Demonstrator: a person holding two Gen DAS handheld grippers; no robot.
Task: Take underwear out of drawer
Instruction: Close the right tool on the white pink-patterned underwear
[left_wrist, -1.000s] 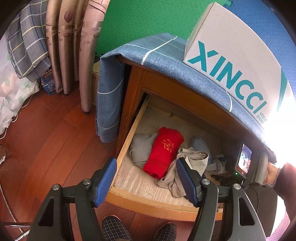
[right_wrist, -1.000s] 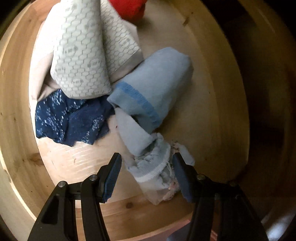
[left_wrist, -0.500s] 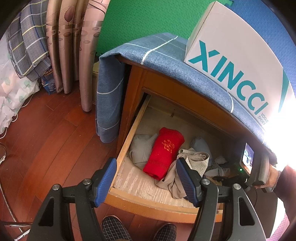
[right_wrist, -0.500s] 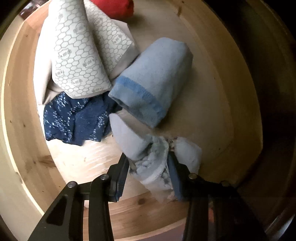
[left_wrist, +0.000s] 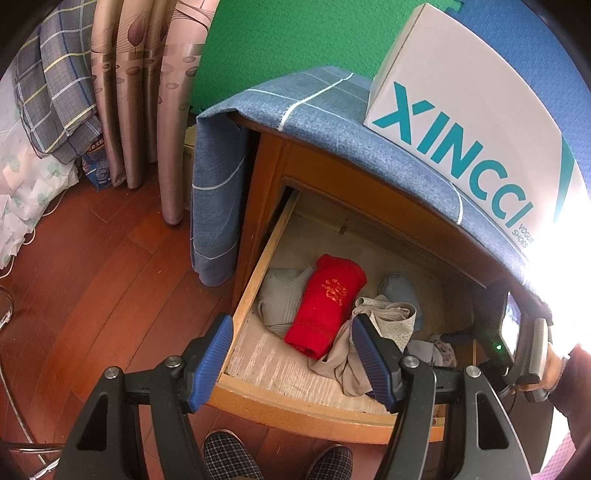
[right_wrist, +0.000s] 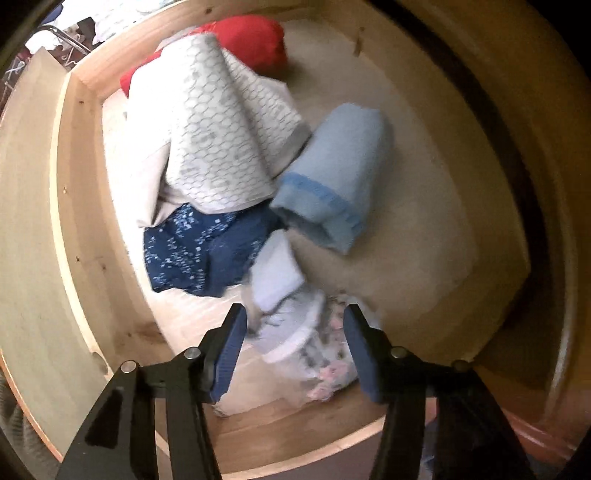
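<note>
The wooden drawer (left_wrist: 255, 291) stands open with folded underwear in it. My right gripper (right_wrist: 293, 341) is shut on a pale blue and floral piece of underwear (right_wrist: 291, 325) at the drawer's right end and holds it raised. Beside it lie a dark blue patterned piece (right_wrist: 195, 251), a light blue roll (right_wrist: 340, 188), a white hexagon-print piece (right_wrist: 218, 140) and a red roll (right_wrist: 255, 40). My left gripper (left_wrist: 291, 358) is open and empty above the drawer's front edge. The red roll (left_wrist: 327, 306), a grey piece (left_wrist: 280, 299) and a beige piece (left_wrist: 384, 325) show in the left wrist view.
A blue cloth (left_wrist: 306, 107) covers the cabinet top, with a white shoe box (left_wrist: 465, 103) on it. Curtains (left_wrist: 147, 92) and bedding (left_wrist: 48, 107) stand at the left on the wood floor (left_wrist: 92, 277). My slippered feet (left_wrist: 229, 458) are below the drawer front.
My right gripper shut on the pale underwear and has pulled back and up with it, so more of the drawer shows. The left gripper has held still.
</note>
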